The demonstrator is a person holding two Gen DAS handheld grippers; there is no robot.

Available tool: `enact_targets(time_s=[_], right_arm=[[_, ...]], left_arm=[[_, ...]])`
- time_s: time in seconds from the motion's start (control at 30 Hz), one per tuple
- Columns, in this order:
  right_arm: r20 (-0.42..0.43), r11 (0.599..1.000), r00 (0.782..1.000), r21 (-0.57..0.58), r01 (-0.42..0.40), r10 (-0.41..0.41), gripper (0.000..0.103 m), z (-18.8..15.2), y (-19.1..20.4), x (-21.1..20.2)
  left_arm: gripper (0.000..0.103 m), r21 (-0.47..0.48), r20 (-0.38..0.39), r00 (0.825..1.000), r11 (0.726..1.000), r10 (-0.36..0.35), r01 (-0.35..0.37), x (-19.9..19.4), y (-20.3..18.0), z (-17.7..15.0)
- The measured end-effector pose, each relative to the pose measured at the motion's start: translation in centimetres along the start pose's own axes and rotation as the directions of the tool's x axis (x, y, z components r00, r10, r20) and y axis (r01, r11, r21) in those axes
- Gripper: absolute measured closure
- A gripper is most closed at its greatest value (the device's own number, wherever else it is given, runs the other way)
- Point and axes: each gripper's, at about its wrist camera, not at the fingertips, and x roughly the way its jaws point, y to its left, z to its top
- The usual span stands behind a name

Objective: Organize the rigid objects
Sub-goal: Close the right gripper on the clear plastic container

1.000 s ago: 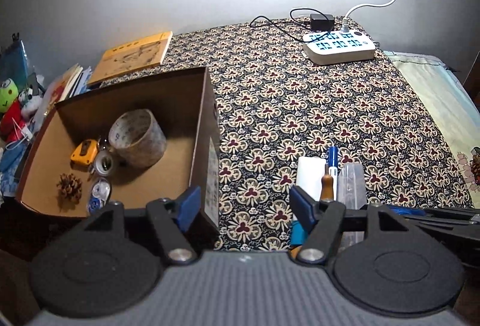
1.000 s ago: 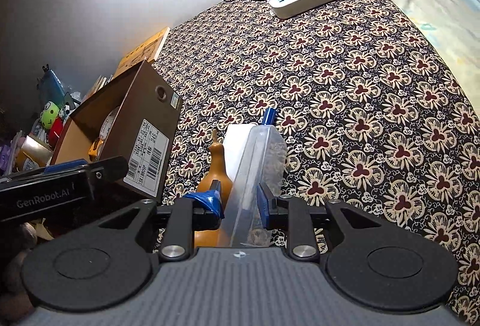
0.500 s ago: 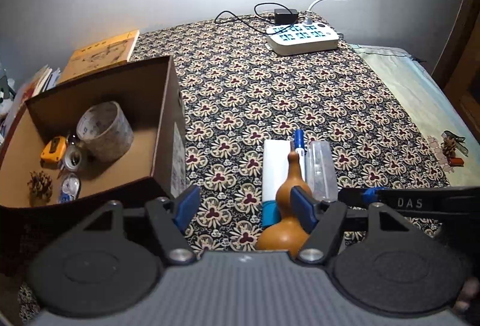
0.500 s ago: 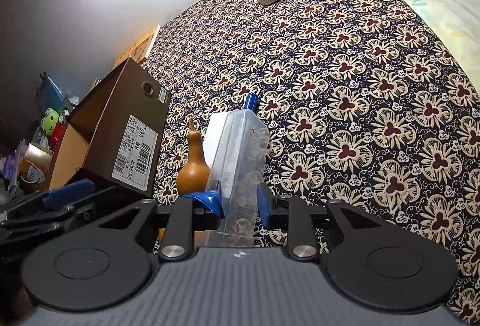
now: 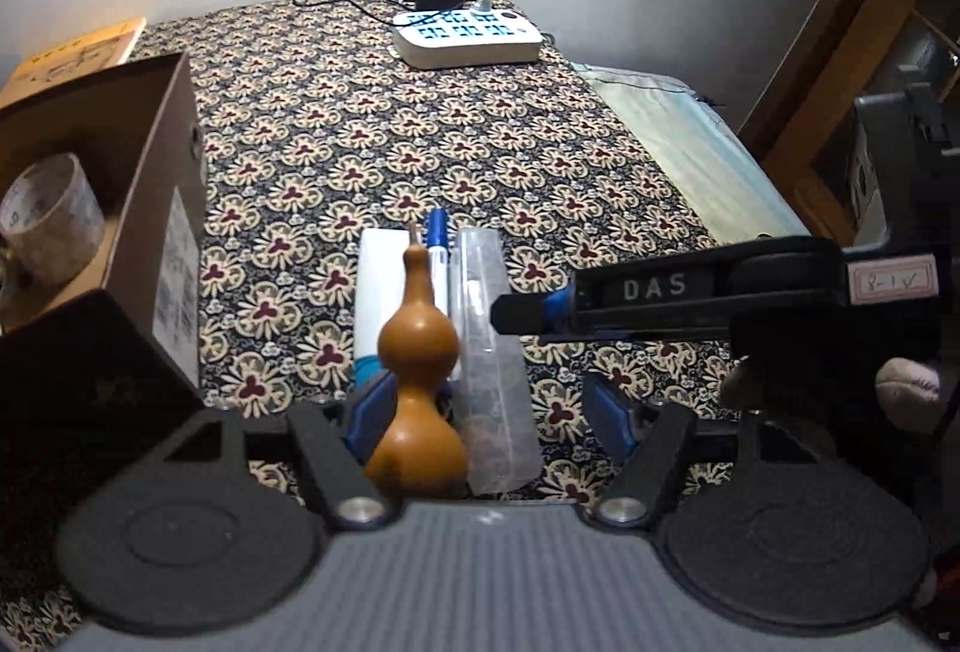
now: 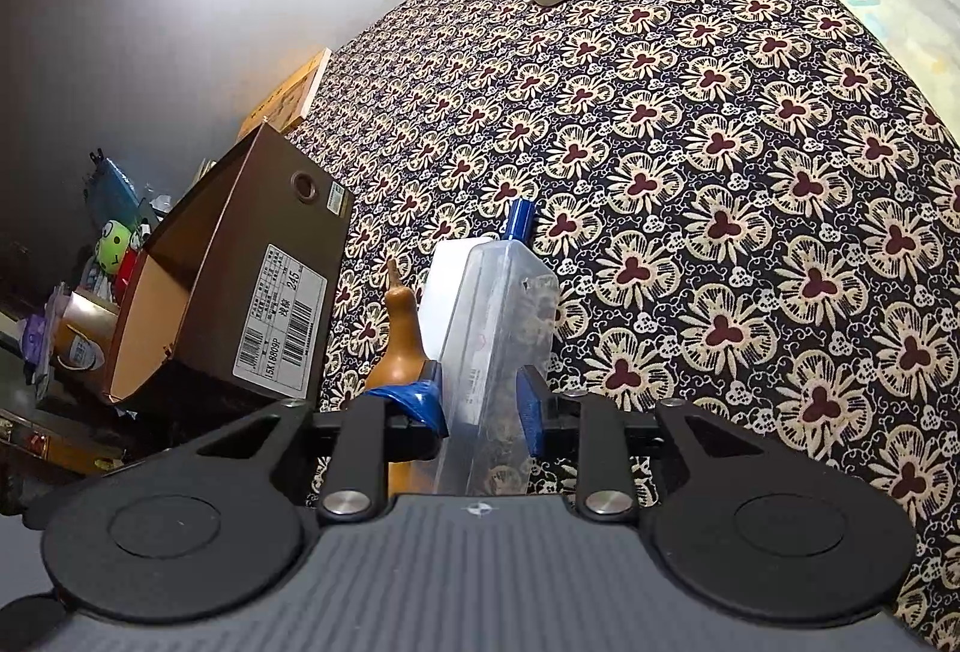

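Pick-up step. Left hand-held gripper (image 5: 486,412) gapes wide around the gourd (image 5: 417,382), pads not touching. Right hand-held gripper (image 6: 483,400), jaws just eased apart, straddles the clear case (image 6: 498,340). Next: close left, carry to box (image 5: 150,232).

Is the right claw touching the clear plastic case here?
Cannot tell. In the right wrist view the right claw straddles the clear plastic case, its blue pads hard against both sides, but no clear press or gap shows.
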Motion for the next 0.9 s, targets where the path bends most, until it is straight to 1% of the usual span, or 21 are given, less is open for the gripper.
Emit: enact_targets(time_s=[0.07, 0.2, 0.33, 0.5, 0.6, 0.67, 0.77, 0.9], right_arm=[[-0.012, 1.0, 1.0, 0.006, -0.008, 0.008, 0.093, 0.1, -0.3, 0.3], [-0.029, 1.0, 1.0, -0.008, -0.01, 0.01, 0.093, 0.2, -0.5, 0.6], [-0.038, 1.0, 0.999, -0.002, -0.019, 0.019, 0.092, 0.4, -1.0, 0.6], [-0.03, 1.0, 1.0, -0.018, -0.006, 0.006, 0.092, 0.6, -1.8, -0.2], [-0.022, 1.0, 1.0, -0.015, 0.009, -0.009, 0.092, 0.9, -2.7, -0.6], [-0.026, 1.0, 1.0, 0.001, 0.002, -0.002, 0.092, 1.0, -3.4, -0.6], [-0.041, 0.999, 0.999, 0.045, -0.018, 0.02, 0.092, 1.3, -4.4, -0.6], [-0.061, 0.995, 0.996, 0.085, -0.059, 0.065, 0.091, 1.2, -5.7, -0.7]], left_arm=[[0.033, 0.023, 0.005, 1.0, 0.999, -0.026, 0.026, 0.3, -0.5, -0.1], [0.033, 0.059, -0.003, 0.999, 0.997, -0.045, 0.046, 1.6, -1.2, -0.1], [0.033, 0.07, -0.034, 0.999, 0.997, -0.023, 0.026, 3.3, -1.3, -0.1], [0.033, 0.051, -0.07, 0.995, 0.996, -0.068, 0.071, 4.6, -1.4, -0.1], [0.033, 0.075, -0.073, 0.994, 0.993, -0.087, 0.093, 5.1, -2.4, 0.1], [0.032, 0.1, -0.074, 0.993, 0.99, -0.095, 0.102, 5.4, -3.1, 0.3], [0.031, 0.111, -0.087, 0.992, 0.989, -0.086, 0.096, 6.1, -3.3, 0.3], [0.031, 0.105, -0.115, 0.991, 0.991, -0.065, 0.077, 7.0, -2.6, 0.4]])
